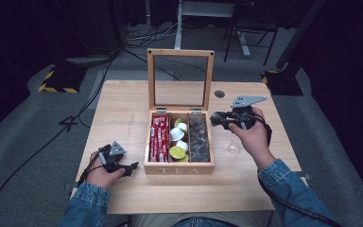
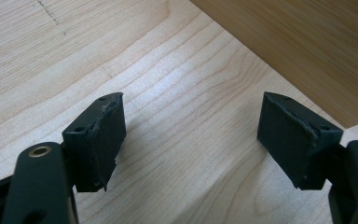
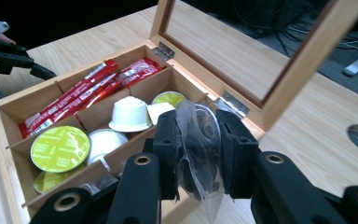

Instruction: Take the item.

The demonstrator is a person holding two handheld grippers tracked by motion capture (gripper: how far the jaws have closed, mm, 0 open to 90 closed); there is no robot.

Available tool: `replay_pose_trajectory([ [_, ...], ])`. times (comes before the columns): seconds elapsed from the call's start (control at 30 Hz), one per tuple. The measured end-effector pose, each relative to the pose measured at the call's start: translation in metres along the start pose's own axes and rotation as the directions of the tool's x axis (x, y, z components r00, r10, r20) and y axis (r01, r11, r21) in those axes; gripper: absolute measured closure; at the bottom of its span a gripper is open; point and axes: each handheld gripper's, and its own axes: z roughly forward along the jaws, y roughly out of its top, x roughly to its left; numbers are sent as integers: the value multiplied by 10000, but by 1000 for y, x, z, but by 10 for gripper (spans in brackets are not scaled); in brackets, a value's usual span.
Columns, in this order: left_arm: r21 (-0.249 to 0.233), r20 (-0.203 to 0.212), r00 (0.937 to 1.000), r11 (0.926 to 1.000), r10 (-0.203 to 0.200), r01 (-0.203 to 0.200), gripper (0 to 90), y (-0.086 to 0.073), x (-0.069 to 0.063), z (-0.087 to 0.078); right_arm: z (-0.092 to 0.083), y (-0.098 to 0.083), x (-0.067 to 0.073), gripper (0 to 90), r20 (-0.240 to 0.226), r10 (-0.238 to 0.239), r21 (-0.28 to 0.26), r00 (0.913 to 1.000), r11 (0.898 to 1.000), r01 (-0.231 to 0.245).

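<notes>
Jaws clamp a clear pod [image 3: 198, 154] above the wooden table [image 1: 123, 118].

Pale wooden tea box [image 1: 178, 168] — red sachets [image 1: 159, 138], white and lime-green capsules [image 1: 178, 142], dark pods [image 1: 199, 139] — black hand-held gripper [image 3: 199, 154] pads.

Pale matt wood grain runs across the bench [image 2: 177, 93]. The tea box [image 1: 179, 169] is smooth light wood with a glass lid [image 1: 179, 80]. Red sachets [image 3: 74, 100] look glossy; jaw pads look matt black.
</notes>
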Motion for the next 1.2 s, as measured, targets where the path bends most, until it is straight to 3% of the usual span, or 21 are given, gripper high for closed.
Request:
replay_pose_trajectory([
  [0.53,-288,-213,9996,9994,-186,180,240,0,3,3,-34,-11,-16,714,818,-36,156,9966,9999,23],
  [0.8,-323,-236,9995,9993,-204,196,239,-1,3,3,-47,-20,-26,714,1112,157,274,9937,9994,-188],
  [1.2,-323,-270,9994,9992,-235,226,238,-1,3,3,-49,-37,-35,714,1504,222,837,9884,9959,-351],
])
